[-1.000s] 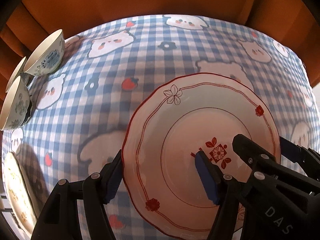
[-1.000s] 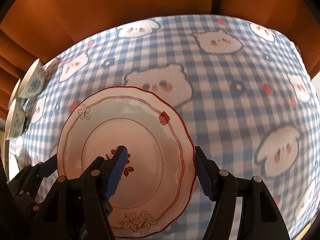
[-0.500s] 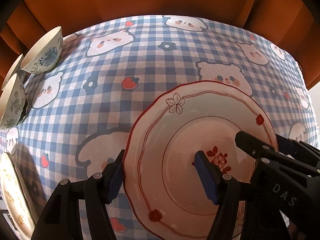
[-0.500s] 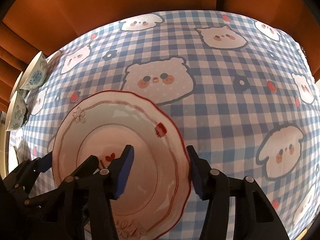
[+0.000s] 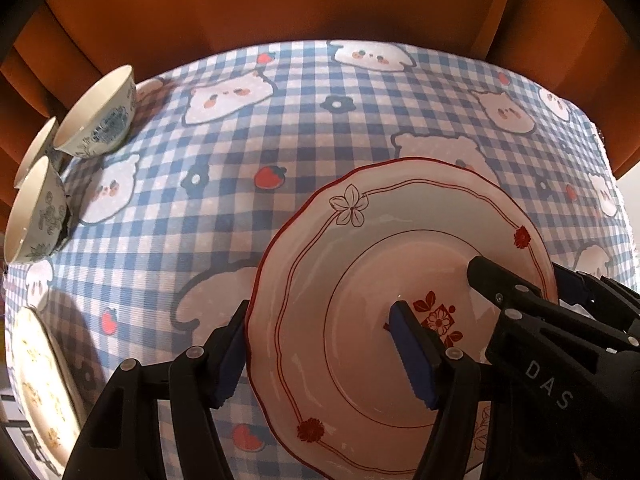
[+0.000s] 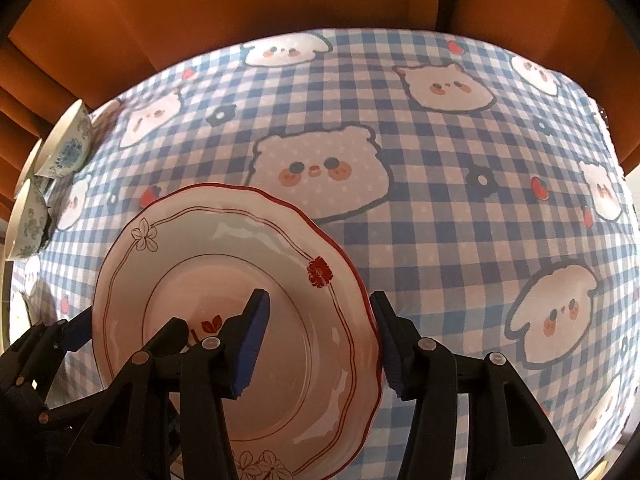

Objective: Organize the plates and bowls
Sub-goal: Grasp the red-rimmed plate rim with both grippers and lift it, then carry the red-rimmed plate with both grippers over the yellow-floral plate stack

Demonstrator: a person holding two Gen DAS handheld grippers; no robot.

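Left gripper (image 5: pixel 320 354) and right gripper (image 6: pixel 320 340) are both gaping wide — each straddling an opposite plate (image 5: pixel 384 264) edge.

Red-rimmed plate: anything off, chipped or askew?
No chips or cracks visible. The red-rimmed plate sits straddled by both open grippers, left gripper and right gripper, one finger over its face, one outside the rim. The bowls at far left look normal.
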